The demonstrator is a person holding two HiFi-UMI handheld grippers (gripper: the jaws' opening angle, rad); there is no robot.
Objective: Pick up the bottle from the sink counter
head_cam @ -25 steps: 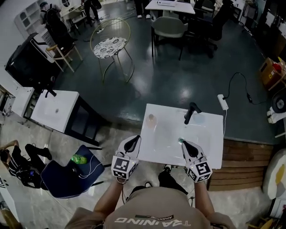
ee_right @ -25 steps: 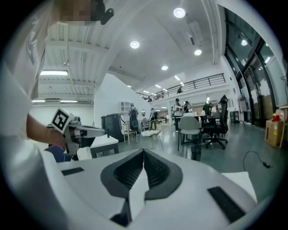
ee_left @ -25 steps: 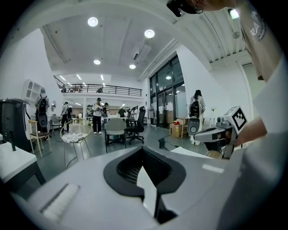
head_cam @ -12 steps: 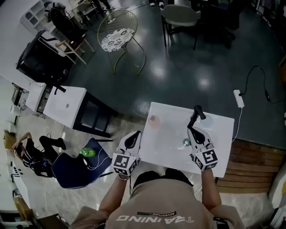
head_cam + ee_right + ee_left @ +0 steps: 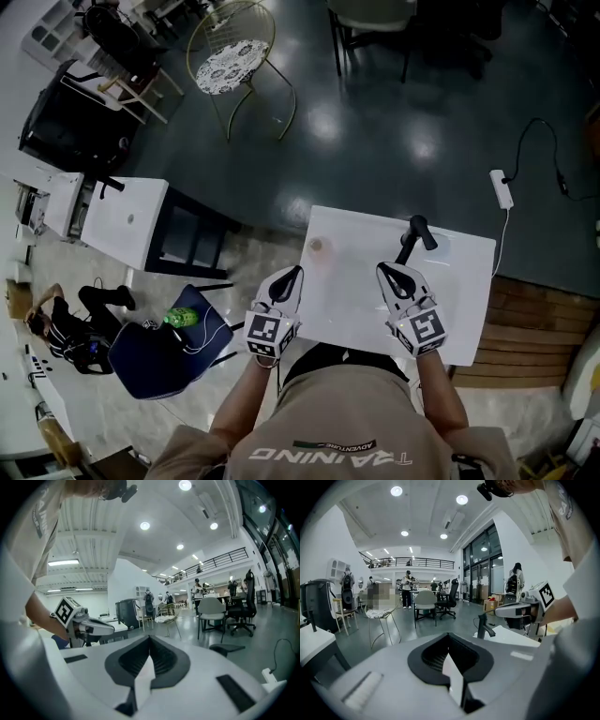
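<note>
In the head view a small pale bottle (image 5: 317,246), seen from above, stands near the far left corner of the white sink counter (image 5: 469,300). My left gripper (image 5: 293,273) hovers at the counter's left edge, just short of the bottle, with its jaws shut and empty. My right gripper (image 5: 384,270) is over the basin, close to the black faucet (image 5: 412,234), also shut with nothing in it. The left gripper view shows shut jaws on the left gripper (image 5: 450,637), with the faucet (image 5: 483,627) and the right gripper (image 5: 520,611) beyond. The bottle shows in neither gripper view.
A blue chair (image 5: 150,352) with a green bottle (image 5: 173,317) on it stands left of me. A second white counter (image 5: 122,220) is further left. A round wire table (image 5: 230,61) and a power strip (image 5: 502,187) are on the dark floor beyond. The right gripper view shows the left gripper (image 5: 89,626).
Both grippers have drifted across the counter. The left one has come up to the counter's left edge, nearer the bottle. The right one has shifted left from the faucet and now covers the drain.
</note>
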